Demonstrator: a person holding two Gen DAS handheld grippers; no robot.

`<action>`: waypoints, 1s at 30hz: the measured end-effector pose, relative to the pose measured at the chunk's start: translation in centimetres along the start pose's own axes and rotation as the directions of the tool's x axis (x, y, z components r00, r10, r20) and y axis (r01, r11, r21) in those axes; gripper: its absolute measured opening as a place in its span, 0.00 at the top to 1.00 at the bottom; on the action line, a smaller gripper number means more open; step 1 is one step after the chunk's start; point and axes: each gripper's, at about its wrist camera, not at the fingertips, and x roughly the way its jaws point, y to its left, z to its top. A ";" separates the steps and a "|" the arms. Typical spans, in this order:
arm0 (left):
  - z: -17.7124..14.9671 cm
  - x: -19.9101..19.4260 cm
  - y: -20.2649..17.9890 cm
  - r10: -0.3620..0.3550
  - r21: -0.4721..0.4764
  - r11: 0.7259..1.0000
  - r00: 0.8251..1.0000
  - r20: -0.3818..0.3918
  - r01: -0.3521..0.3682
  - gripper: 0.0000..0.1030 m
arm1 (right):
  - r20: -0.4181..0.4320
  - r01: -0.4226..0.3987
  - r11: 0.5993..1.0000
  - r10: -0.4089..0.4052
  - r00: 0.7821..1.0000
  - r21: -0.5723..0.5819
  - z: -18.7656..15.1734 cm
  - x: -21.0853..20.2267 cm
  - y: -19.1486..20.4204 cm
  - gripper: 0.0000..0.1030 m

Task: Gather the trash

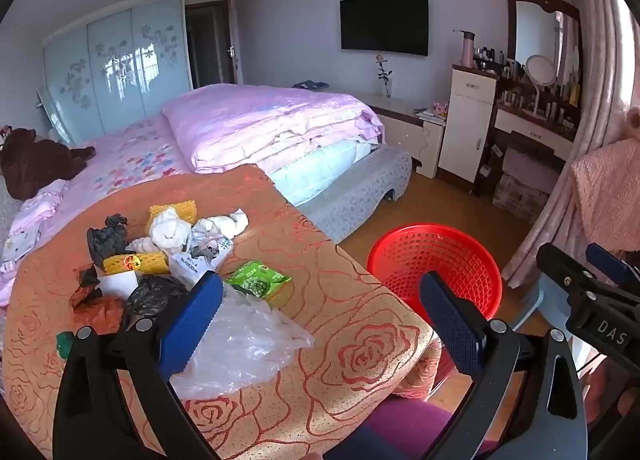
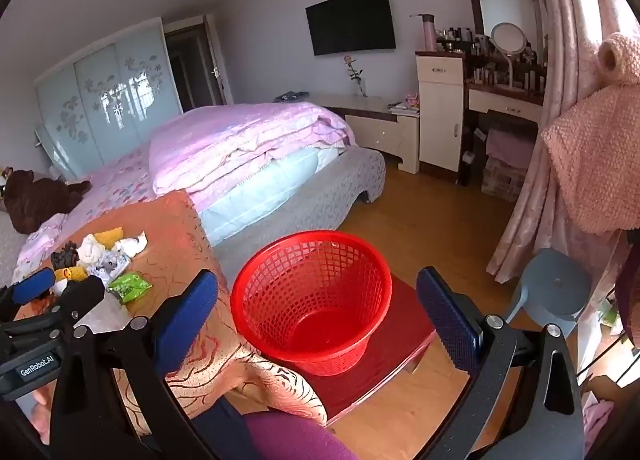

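- Bed (image 1: 256, 128), pink quilt folded on top, lying behind the work area in both views.
- Bench (image 1: 340, 324), draped in a rose-patterned orange cloth, carrying the trash heap (image 1: 160, 256); only the left wrist view is showing the heap closely.
- Red basket (image 2: 316, 300), sitting empty on a dark red stool (image 2: 400, 324) beside the bench; the stool is showing only in the right wrist view.
- Clear plastic bag (image 1: 244, 344), lying on the bench nearest the camera.
- Green snack packet (image 1: 258, 280), lying just beyond the bag.
- Left claw (image 1: 320, 320), standing wide open, gripping nothing, its left finger over the bag.
- Right claw (image 2: 316, 324), standing wide open, gripping nothing, framing the basket.
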 end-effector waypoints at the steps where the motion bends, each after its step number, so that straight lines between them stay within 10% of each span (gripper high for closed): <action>1: 0.0 0.0 0.0 0.001 0.001 1.000 1.000 0.001 -0.001 0.08 | 0.003 0.001 1.000 -0.001 1.000 -0.001 0.0 0.0 0.0 0.07; 30: -0.9 0.2 0.0 0.006 -0.002 1.000 1.000 -0.008 -0.006 0.08 | 0.015 -0.007 1.000 0.007 1.000 -0.003 0.1 -0.8 0.6 0.07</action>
